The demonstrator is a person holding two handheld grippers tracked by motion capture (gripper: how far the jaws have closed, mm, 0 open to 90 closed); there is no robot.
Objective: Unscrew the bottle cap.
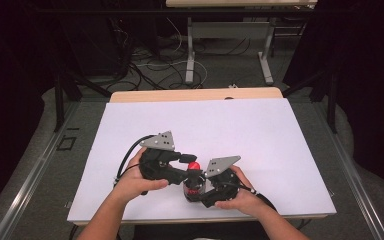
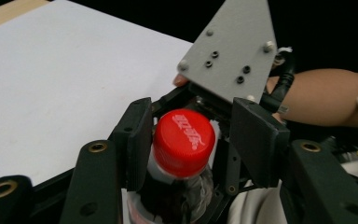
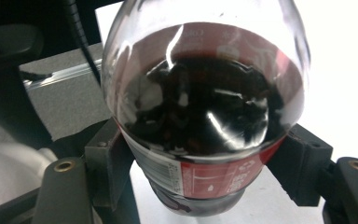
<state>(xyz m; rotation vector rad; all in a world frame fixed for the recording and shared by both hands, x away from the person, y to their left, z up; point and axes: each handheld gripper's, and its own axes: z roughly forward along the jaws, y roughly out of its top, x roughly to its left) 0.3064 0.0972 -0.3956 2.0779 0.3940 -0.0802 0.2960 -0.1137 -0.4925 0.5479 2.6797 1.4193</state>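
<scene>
A small cola bottle [image 1: 194, 186] with a red cap [image 1: 194, 165] stands upright on the white table top near the front edge. My right gripper [image 1: 202, 192] is shut on the bottle's body [image 3: 205, 112], with one pad on each side of the red label. My left gripper [image 1: 189, 168] reaches in from the left at cap height. In the left gripper view its jaws stand on either side of the red cap [image 2: 184, 142]: the left pad [image 2: 137, 140] lies against the cap, while the right pad [image 2: 256, 140] stays apart from it, so the left gripper [image 2: 196, 136] is open.
A white sheet [image 1: 205, 120] covers the table, with bare room behind and to both sides of the bottle. A wooden table edge [image 1: 195, 94] shows at the far side. Beyond it are floor cables and another table's legs [image 1: 190, 55]. The right gripper's grey plate [image 2: 233, 51] stands close behind the cap.
</scene>
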